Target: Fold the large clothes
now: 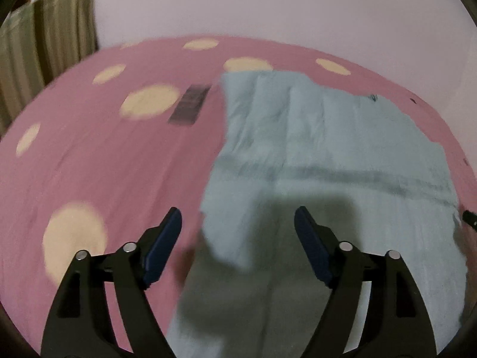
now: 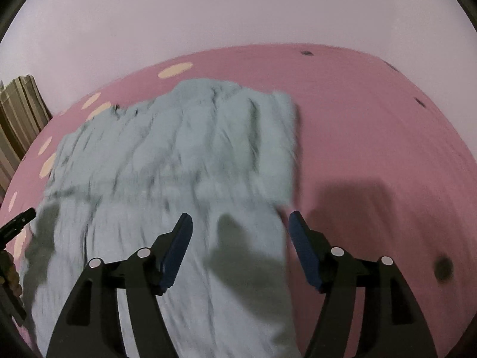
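Observation:
A large light blue garment lies spread on a pink bedsheet with cream dots. A fold line runs across it. My left gripper is open and empty, hovering over the garment's near left edge. In the right wrist view the same garment lies wrinkled on the sheet. My right gripper is open and empty above the garment's near right edge. Both views are blurred by motion.
A dark flat rectangular object lies on the sheet left of the garment. A striped curtain hangs at the far left. A pale wall stands behind the bed. The left gripper's tip shows at the right wrist view's left edge.

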